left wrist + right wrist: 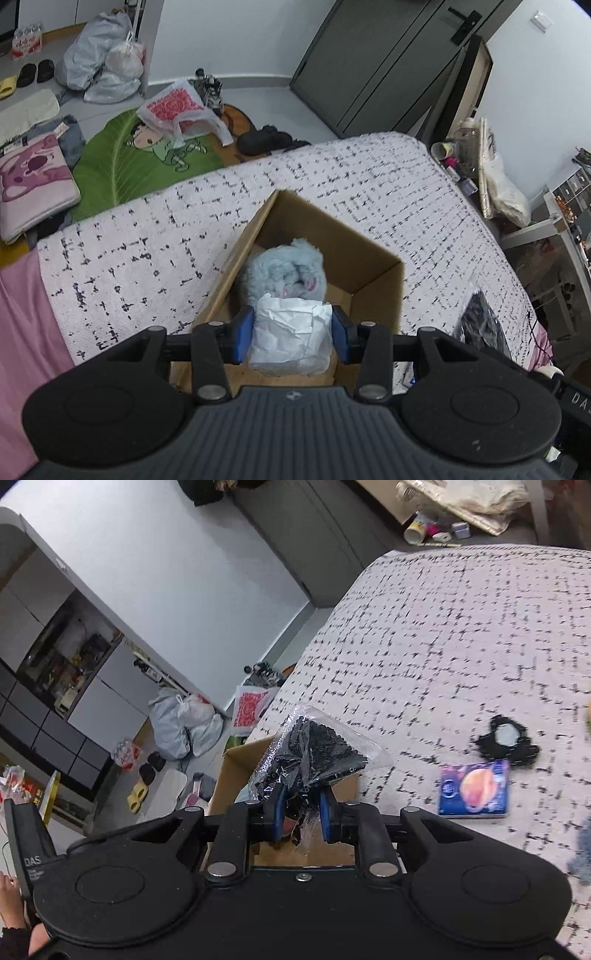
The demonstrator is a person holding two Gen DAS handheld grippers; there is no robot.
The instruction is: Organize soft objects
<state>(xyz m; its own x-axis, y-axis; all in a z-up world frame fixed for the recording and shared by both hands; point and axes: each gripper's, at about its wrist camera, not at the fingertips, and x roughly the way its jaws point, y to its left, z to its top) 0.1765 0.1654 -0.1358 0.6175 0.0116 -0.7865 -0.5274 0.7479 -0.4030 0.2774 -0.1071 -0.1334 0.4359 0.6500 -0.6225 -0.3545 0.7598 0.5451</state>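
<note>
An open cardboard box (373, 273) stands on the bed's black-flecked white cover. A fluffy light-blue plush toy (284, 273) lies inside it. My left gripper (293, 332) is shut on a white crumpled soft packet (290, 338) and holds it over the near end of the box. My right gripper (301, 812) is shut on a clear plastic bag of black lace fabric (310, 760), held up beside the box (236, 764). That bag also shows at the right edge of the left wrist view (480, 325).
On the bed cover (443, 646) lie a blue packet with an orange picture (474, 788) and a small black lace item (506, 740). Beyond the bed the floor holds a green leaf mat (122, 166), plastic bags (99, 59), shoes and a cluttered bedside stand (465, 155).
</note>
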